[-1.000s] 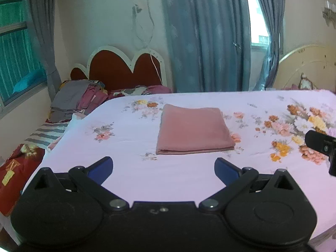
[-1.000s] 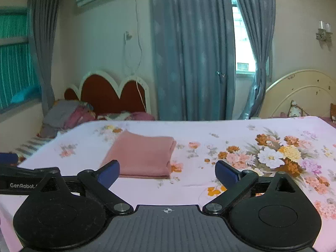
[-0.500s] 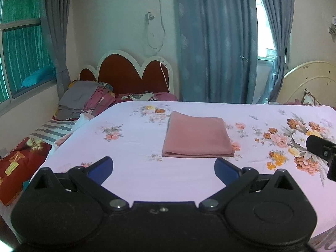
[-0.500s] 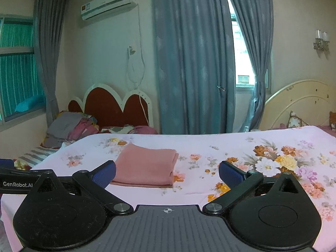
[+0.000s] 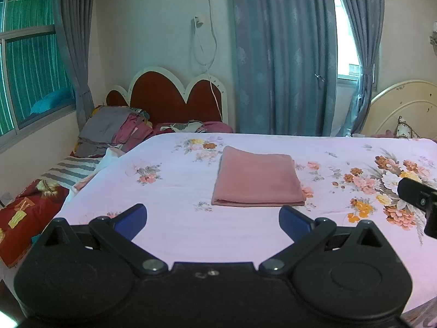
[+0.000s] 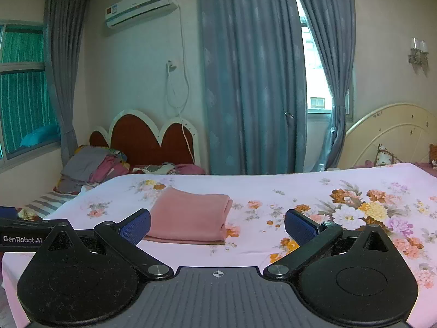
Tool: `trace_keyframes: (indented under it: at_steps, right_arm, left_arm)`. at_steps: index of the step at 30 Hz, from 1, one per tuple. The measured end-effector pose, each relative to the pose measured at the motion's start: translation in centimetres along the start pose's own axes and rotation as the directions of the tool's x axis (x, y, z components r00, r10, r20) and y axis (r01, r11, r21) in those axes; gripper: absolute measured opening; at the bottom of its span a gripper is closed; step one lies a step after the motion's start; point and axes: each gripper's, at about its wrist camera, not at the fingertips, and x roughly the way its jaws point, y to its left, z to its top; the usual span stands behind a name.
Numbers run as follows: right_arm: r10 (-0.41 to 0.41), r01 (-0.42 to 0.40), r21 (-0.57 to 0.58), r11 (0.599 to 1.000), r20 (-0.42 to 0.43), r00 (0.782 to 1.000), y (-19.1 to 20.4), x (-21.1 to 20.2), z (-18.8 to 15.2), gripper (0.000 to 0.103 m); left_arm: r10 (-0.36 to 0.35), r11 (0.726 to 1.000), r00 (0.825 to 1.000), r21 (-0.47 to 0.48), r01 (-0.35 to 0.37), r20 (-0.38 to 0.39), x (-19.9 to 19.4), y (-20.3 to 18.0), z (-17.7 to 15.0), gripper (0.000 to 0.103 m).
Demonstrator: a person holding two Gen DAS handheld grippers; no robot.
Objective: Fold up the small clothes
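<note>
One pink cloth (image 5: 258, 180) lies folded into a neat flat rectangle on the flowered bed sheet (image 5: 174, 218), its doubled edges stacked evenly at the near side. Both the left gripper (image 5: 213, 218) and the right gripper (image 6: 217, 225) hang above the bed short of the cloth, jaws spread wide and holding nothing.
</note>
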Motion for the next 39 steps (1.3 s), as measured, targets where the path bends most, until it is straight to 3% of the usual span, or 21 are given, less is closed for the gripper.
trace_keyframes:
  at_steps: [39]
  right_arm:
    - [0.015,-0.015,-0.008,1.000,-0.009,1.000,1.5,0.8,-0.3,0.103]
  left_arm:
    - [0.010,1.000,1.000,-0.007,-0.010,-0.007,0.0,1.0,0.0,0.103]
